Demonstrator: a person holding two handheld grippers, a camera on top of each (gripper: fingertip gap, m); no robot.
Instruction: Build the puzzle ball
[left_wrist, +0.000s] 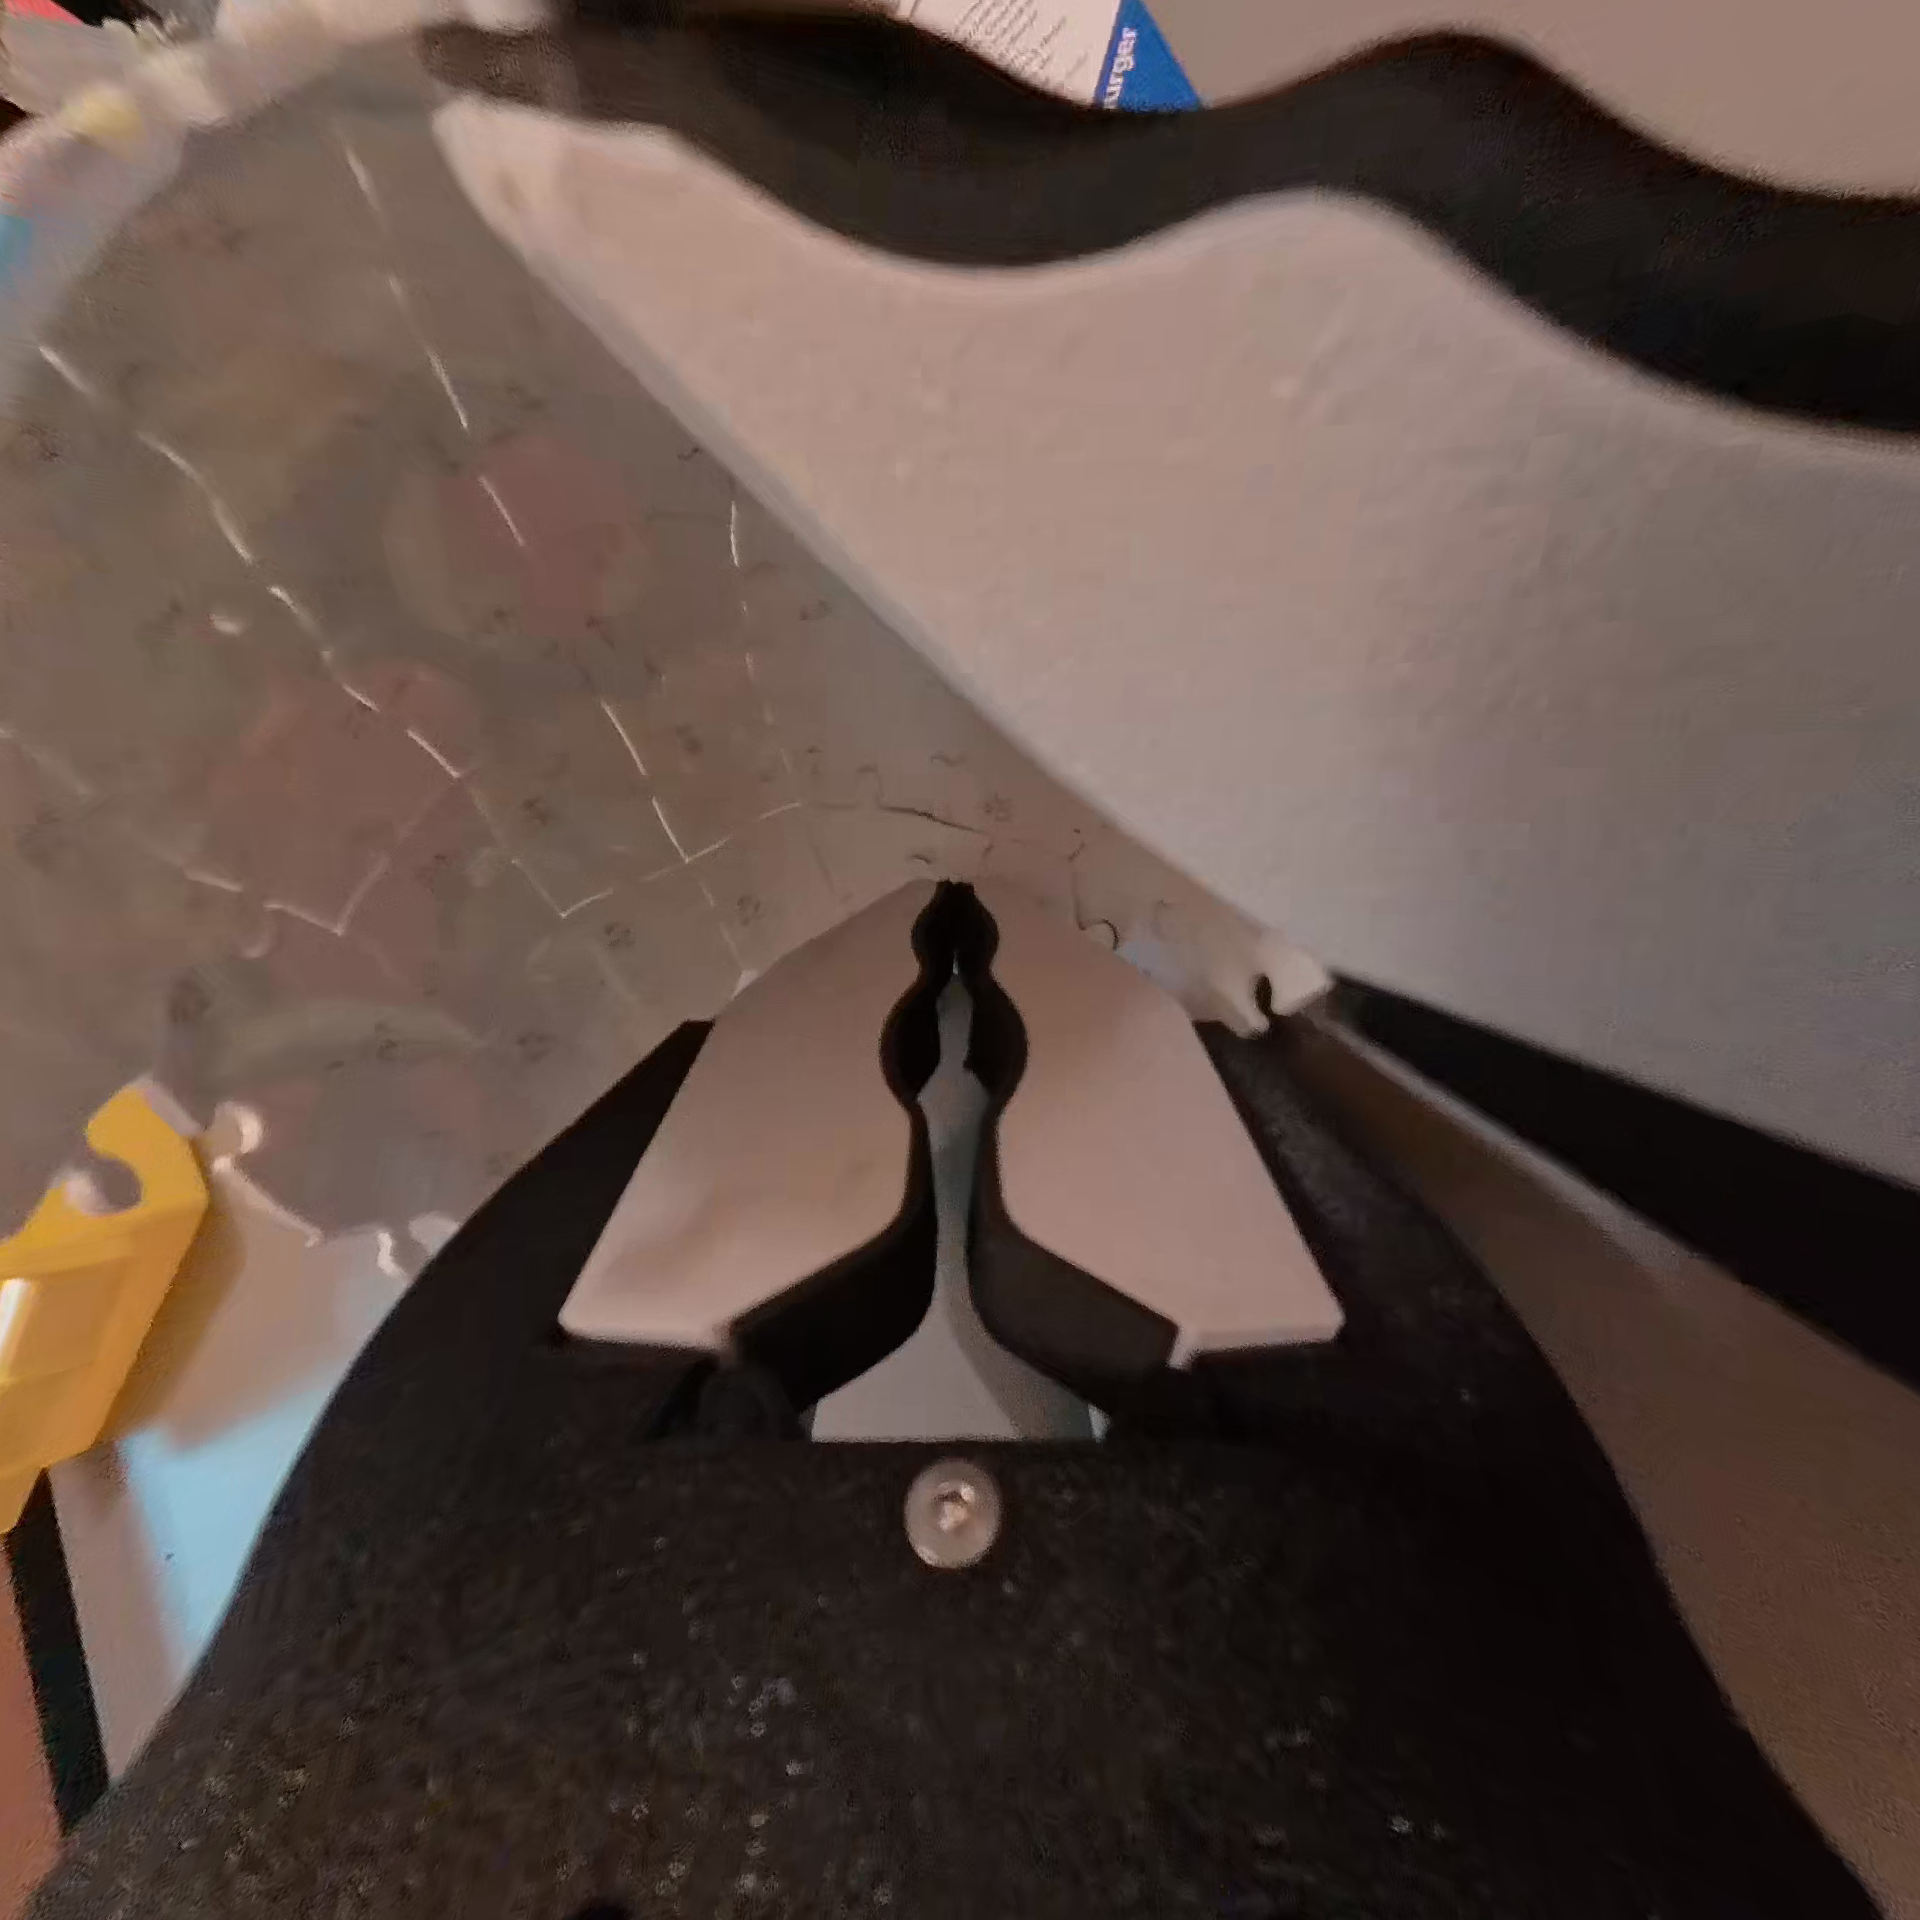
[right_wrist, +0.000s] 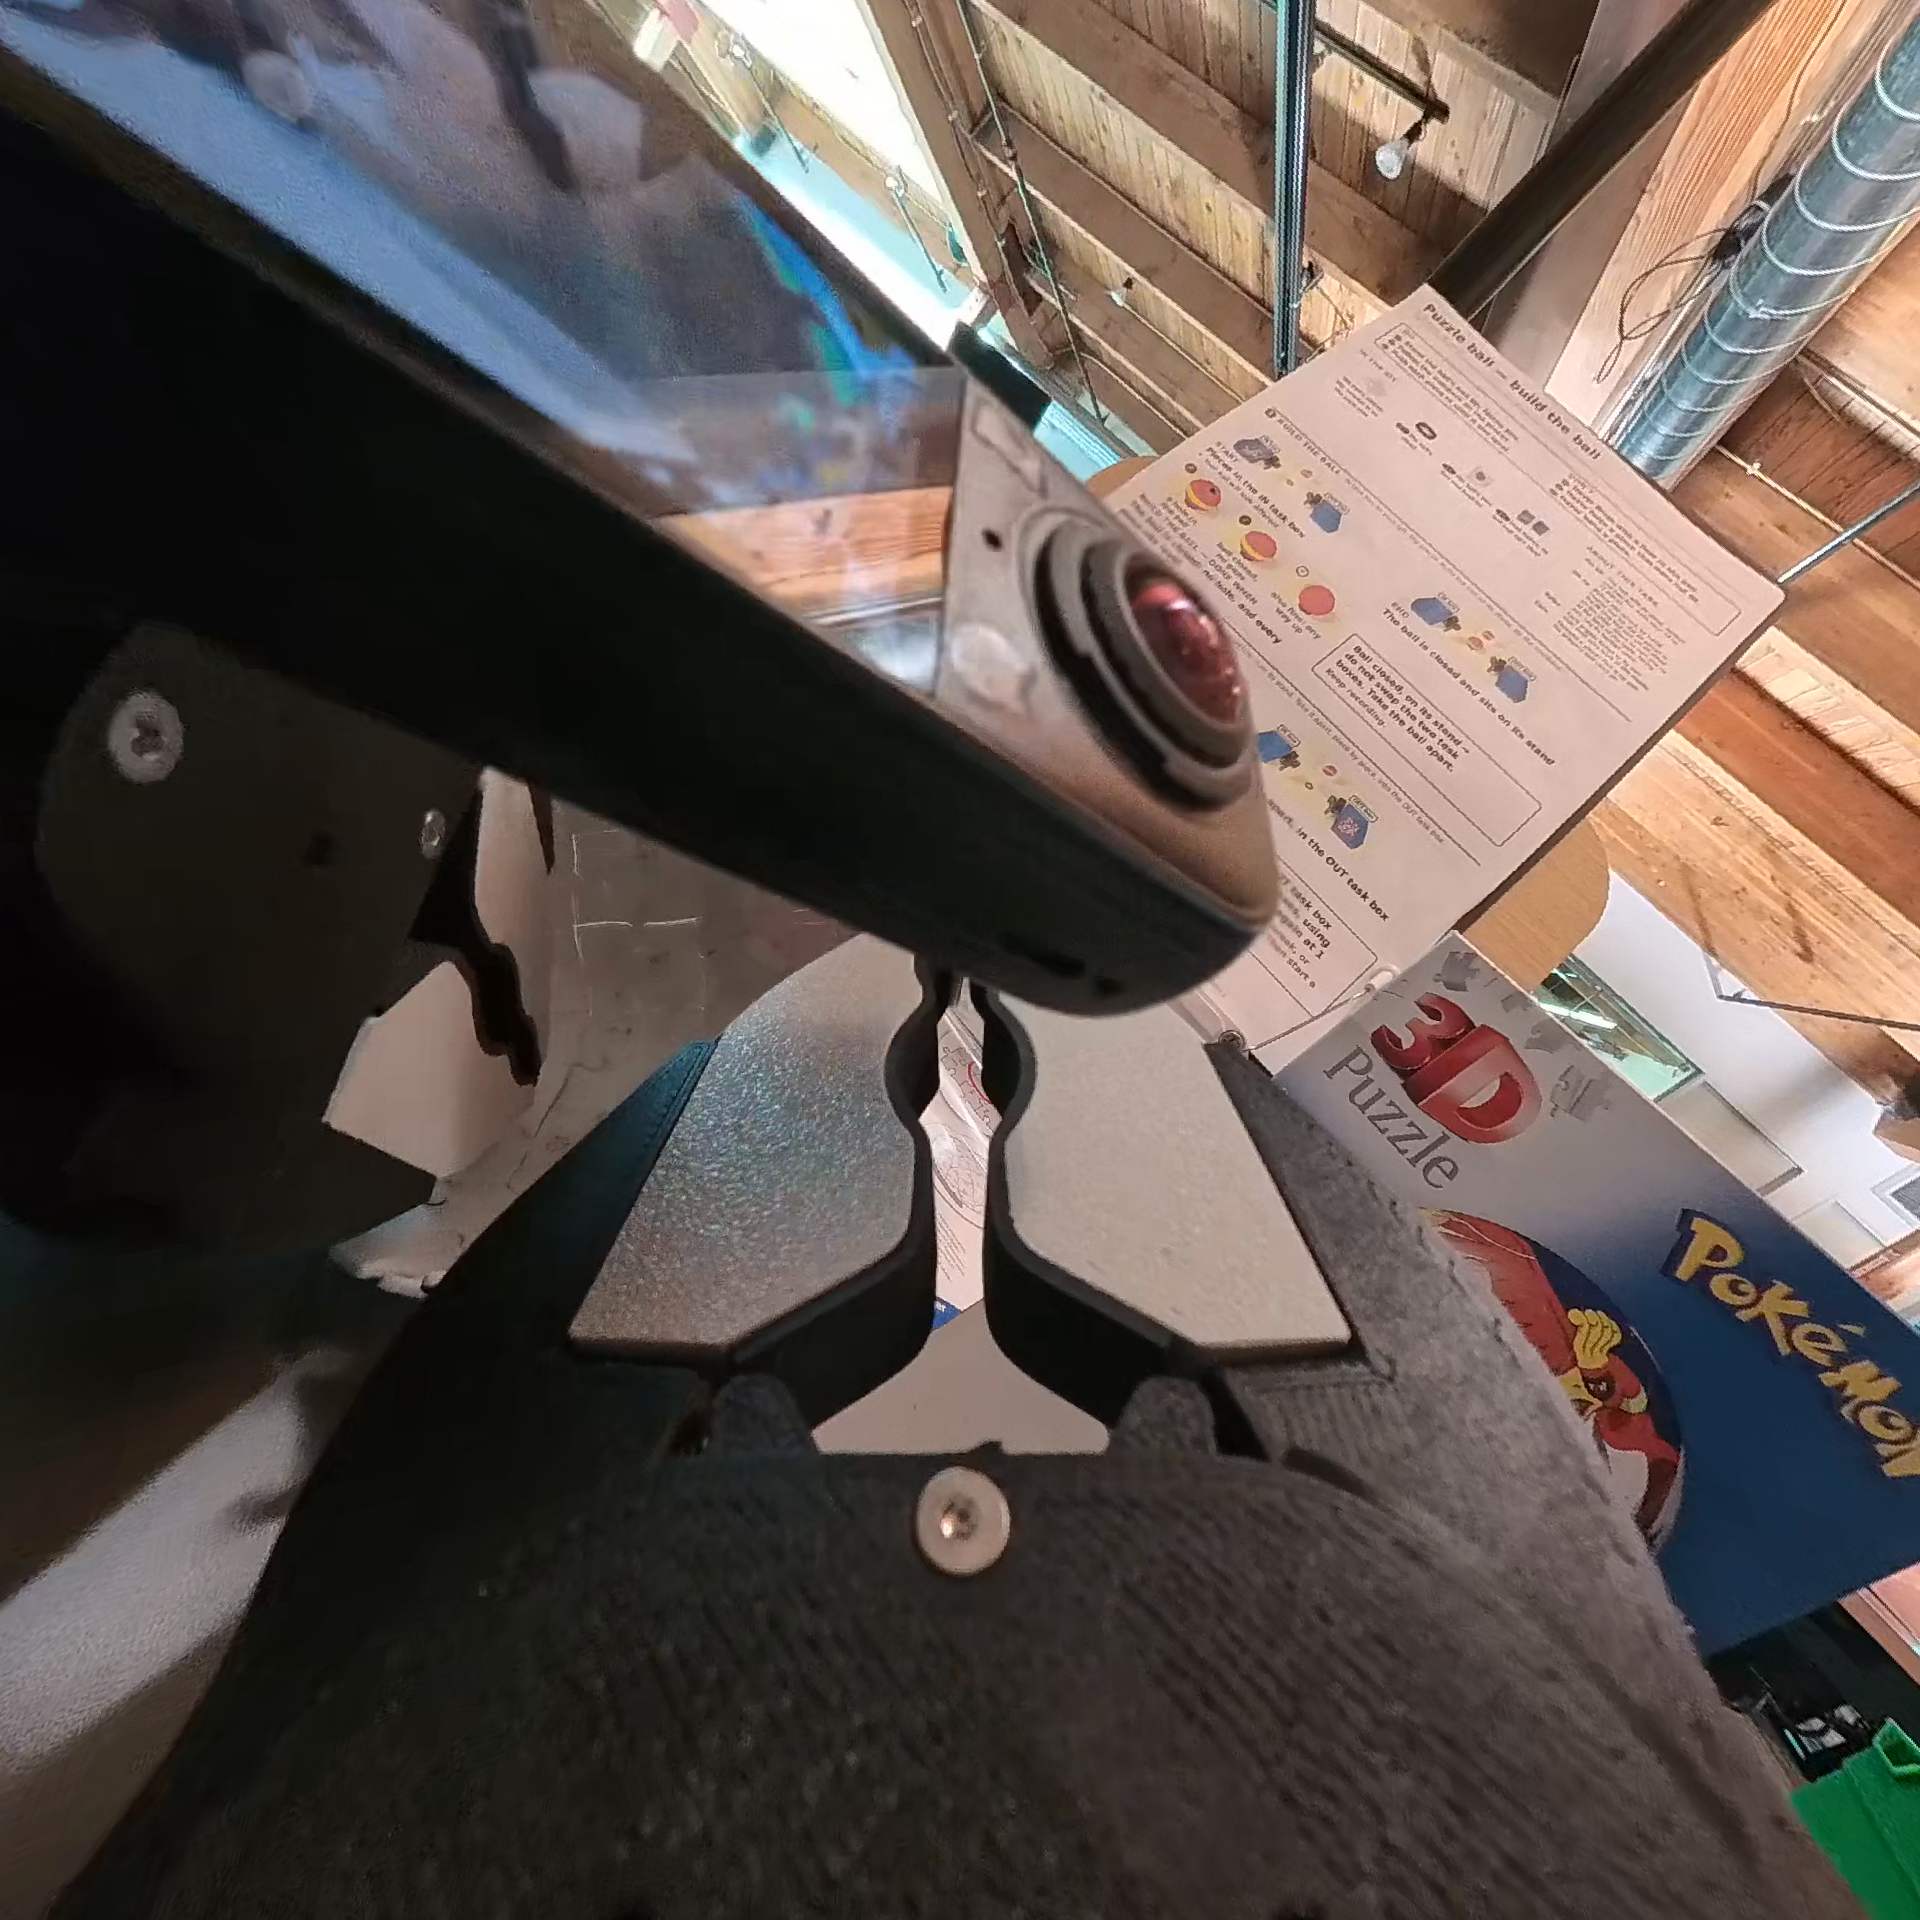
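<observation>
In the left wrist view a partly built puzzle ball shell (left_wrist: 416, 623) fills the left side, its pale inner face with piece seams towards me. A yellow piece (left_wrist: 94, 1278) sits at its lower left edge. My left gripper (left_wrist: 954, 920) is shut on the shell's rim. One white pad of the right gripper (left_wrist: 1247, 520), edged in black, crosses the upper right close over the shell. In the right wrist view my right gripper (right_wrist: 961, 982) has its jaws together. Its tips are hidden behind the left gripper's camera (right_wrist: 1174, 665). A bit of the shell (right_wrist: 644, 935) shows to the left.
A blue puzzle box (right_wrist: 1662, 1299) stands at the right with a printed instruction sheet (right_wrist: 1455, 582) propped behind it; a corner of the box (left_wrist: 1143, 62) shows in the left wrist view. A green object (right_wrist: 1870, 1808) is at the bottom right. Wooden ceiling beams and a metal duct are above. The left gripper's tips are roughly 12 centimetres from the right gripper's.
</observation>
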